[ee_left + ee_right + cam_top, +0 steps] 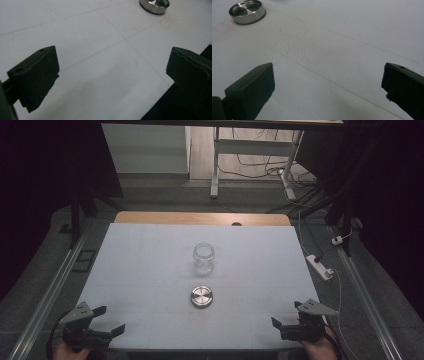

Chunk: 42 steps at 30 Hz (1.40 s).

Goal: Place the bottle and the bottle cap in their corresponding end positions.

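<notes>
A clear glass jar stands upright and uncapped near the middle of the white table. Its round metal lid lies flat on the table just in front of it. The lid appears at the top edge of the left gripper view, and the lid sits at the top left of the right gripper view. My left gripper rests open at the front left corner. At the front right corner my right gripper is open too. Both gripper views show jaws spread wide over bare table.
Beyond the table's wooden far edge stands a white desk frame with cables on the floor. A power strip lies on the floor to the right. Metal rails run along both sides of the table.
</notes>
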Each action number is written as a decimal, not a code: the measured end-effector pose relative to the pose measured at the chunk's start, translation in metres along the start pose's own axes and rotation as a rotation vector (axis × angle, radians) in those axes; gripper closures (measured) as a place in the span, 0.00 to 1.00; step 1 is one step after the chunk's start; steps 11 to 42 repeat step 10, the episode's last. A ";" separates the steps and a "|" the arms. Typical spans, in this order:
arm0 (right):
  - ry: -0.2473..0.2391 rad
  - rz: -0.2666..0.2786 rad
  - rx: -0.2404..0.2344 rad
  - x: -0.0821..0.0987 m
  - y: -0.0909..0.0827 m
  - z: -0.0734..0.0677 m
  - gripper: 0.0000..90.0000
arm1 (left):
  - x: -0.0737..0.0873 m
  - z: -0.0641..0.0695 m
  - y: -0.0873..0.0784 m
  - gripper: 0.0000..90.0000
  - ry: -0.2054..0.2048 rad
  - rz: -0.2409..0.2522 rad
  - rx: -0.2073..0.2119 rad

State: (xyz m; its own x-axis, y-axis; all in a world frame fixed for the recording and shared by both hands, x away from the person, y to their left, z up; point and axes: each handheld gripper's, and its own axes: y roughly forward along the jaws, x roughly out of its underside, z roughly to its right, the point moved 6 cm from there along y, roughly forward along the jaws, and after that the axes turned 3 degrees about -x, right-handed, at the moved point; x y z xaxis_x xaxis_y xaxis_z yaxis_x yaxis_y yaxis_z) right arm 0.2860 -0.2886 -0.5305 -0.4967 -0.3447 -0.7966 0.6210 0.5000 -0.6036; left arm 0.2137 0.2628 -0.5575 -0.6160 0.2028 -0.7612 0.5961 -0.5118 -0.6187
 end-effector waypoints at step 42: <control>0.069 -0.002 -0.014 0.007 -0.010 0.006 0.00 | 0.005 0.000 0.003 0.00 -0.002 -0.050 -0.023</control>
